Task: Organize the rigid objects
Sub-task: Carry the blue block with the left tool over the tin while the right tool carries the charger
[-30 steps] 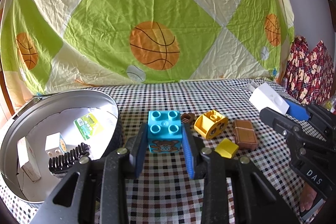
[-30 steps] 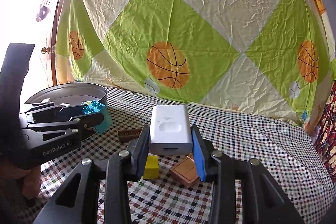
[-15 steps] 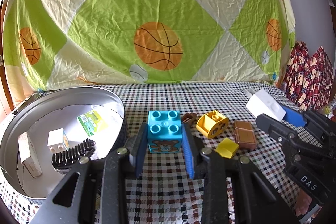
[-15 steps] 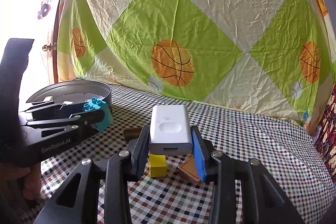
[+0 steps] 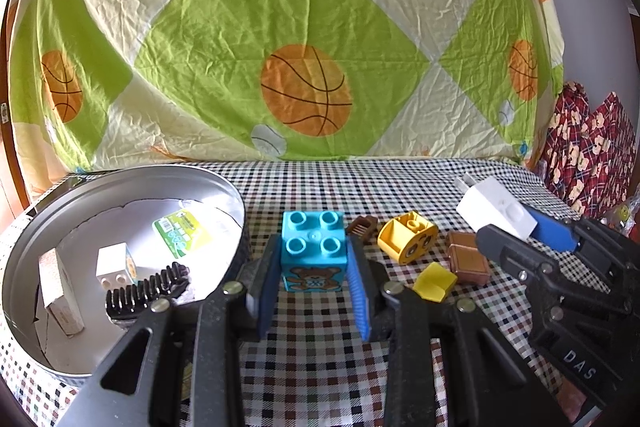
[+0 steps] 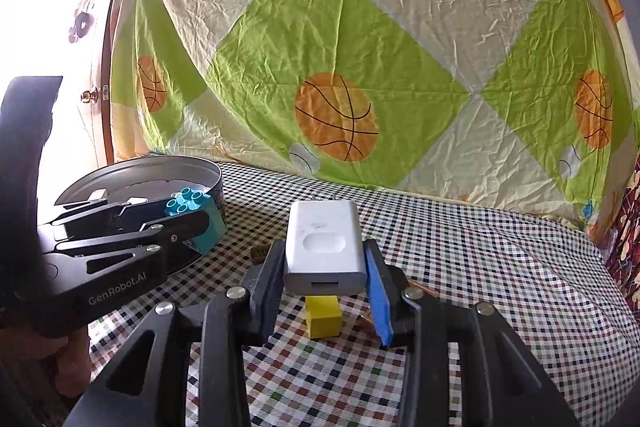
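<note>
My left gripper (image 5: 313, 267) is shut on a turquoise toy brick (image 5: 312, 247) with a bear picture, held above the checked tablecloth just right of the round metal tin (image 5: 36, 227). My right gripper (image 6: 326, 259) is shut on a white plug charger (image 6: 325, 247), held above the table. The charger (image 5: 496, 213) and right gripper also show at the right of the left wrist view. The left gripper with the brick (image 6: 196, 213) shows at the left of the right wrist view, next to the tin (image 6: 200, 173).
The tin holds a black comb (image 5: 146, 289), a white block (image 5: 116, 265), a small box (image 5: 60, 291) and a green packet (image 5: 182, 229). On the cloth lie a yellow round block (image 5: 408, 241), a yellow cube (image 5: 434, 281), a brown piece (image 5: 466, 257) and a small brown comb (image 5: 362, 225).
Both grippers have risen a little and drawn back, still holding the brick and the charger. The objects on the cloth have not moved.
</note>
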Demonstrator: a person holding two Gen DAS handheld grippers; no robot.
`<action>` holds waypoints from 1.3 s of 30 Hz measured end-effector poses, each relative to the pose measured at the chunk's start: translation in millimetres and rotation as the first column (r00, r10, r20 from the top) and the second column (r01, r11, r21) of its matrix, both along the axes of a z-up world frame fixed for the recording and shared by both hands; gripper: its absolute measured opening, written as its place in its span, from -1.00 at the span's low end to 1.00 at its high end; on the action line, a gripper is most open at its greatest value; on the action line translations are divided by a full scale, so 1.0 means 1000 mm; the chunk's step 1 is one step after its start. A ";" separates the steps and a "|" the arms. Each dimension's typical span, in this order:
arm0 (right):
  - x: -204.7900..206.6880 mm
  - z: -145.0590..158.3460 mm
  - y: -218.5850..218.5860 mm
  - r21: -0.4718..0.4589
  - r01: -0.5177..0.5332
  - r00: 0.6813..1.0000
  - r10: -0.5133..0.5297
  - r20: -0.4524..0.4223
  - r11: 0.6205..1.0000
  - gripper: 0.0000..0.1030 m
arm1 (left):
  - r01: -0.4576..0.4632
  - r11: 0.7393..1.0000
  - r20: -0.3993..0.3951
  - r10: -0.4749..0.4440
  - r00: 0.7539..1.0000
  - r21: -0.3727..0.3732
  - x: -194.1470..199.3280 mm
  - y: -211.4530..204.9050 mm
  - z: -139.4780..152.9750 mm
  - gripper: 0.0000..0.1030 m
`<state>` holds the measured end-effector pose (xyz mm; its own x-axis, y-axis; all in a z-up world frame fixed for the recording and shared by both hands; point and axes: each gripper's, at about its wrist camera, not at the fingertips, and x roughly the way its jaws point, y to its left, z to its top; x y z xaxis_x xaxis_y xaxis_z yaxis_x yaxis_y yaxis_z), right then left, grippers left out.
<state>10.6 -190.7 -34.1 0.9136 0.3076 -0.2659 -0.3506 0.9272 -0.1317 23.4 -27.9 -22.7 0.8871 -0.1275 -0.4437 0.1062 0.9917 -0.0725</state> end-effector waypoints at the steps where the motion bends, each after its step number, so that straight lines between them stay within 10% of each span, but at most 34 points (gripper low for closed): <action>1: 0.000 0.000 0.001 -0.001 0.000 1.000 0.000 0.000 1.000 -0.22 | -0.001 1.000 0.000 0.001 1.000 0.000 0.000 0.000 0.000 -0.41; 39: -0.004 -0.001 0.028 0.000 -0.054 0.998 0.054 -0.013 0.999 -0.21 | -0.033 0.999 0.013 0.033 0.999 -0.036 -0.011 0.018 0.003 -0.41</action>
<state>6.9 -162.8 -34.8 0.8923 0.3561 -0.2774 -0.4015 0.9069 -0.1275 12.9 -10.2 -19.8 0.8970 -0.1136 -0.4271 0.0746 0.9915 -0.1069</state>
